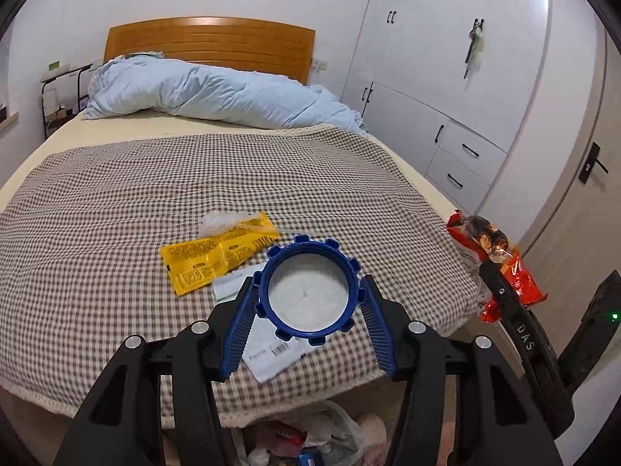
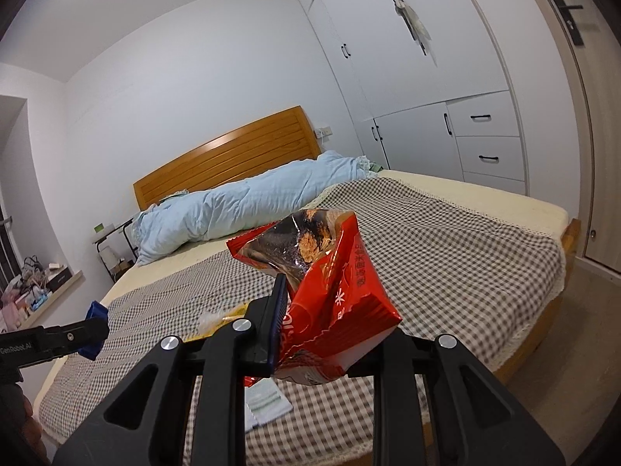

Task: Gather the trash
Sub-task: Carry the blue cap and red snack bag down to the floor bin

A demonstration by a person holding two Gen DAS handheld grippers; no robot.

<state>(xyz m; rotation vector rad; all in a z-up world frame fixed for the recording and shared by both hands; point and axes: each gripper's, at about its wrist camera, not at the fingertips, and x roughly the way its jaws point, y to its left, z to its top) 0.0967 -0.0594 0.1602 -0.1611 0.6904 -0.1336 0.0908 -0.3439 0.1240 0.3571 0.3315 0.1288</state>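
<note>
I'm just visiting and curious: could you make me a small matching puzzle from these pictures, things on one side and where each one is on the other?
Things:
1. blue lid
2. red snack bag
3. yellow wrapper
4. light blue quilt

Places:
A. bunched up near the headboard
B. clamped in the right gripper
C. lying flat on the checked bedspread
D. held between the fingers of the left gripper

Pairs: 1-D, 2-B, 3-C, 4-A
</note>
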